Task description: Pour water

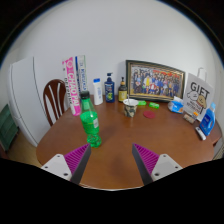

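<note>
A green plastic bottle (90, 124) with a green cap stands upright on the round brown wooden table (120, 140), just beyond my left finger. A small clear glass cup (130, 107) stands farther back near the table's middle. My gripper (112, 160) is open and empty, its two fingers with magenta pads (148, 157) spread wide over the near part of the table. Nothing is between the fingers.
At the back of the table stand a white bottle (98, 89), a dark bottle (109, 90), a framed picture (155, 80) and a pink box (73, 77). A gift bag (199, 98) and blue items are at the right. A wooden chair (54, 98) stands left.
</note>
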